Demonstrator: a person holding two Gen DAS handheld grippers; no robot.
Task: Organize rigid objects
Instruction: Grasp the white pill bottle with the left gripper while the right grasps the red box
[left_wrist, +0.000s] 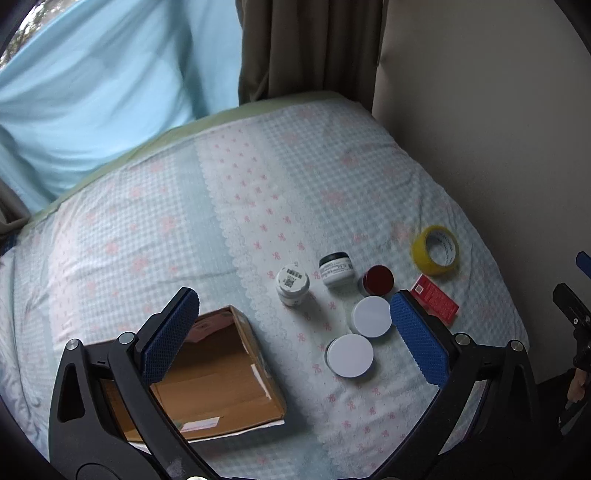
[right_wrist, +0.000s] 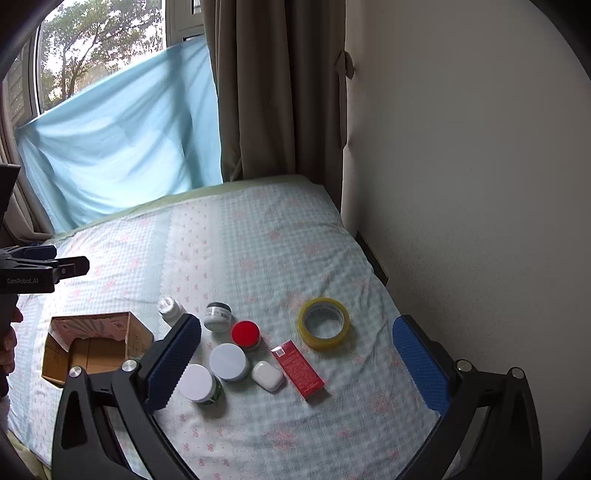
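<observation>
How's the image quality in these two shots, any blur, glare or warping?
Left wrist view: blue cloth looks smeared; bed edges bow from fisheye warping. Right wrist view: window is bright and washed out, tape roll is sharp, corners are black.

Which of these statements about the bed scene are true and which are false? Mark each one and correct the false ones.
1. The cardboard box lies open. True.
2. The roll of yellow tape is inside the box. False: it lies on the bedspread, on the wall side of the jars.
3. The left gripper holds a jar. False: its jaws are wide apart and hold nothing.
4. The red carton lies flat between the tape and the white earbud case. True.
5. The right gripper is open above the objects. True.
</observation>
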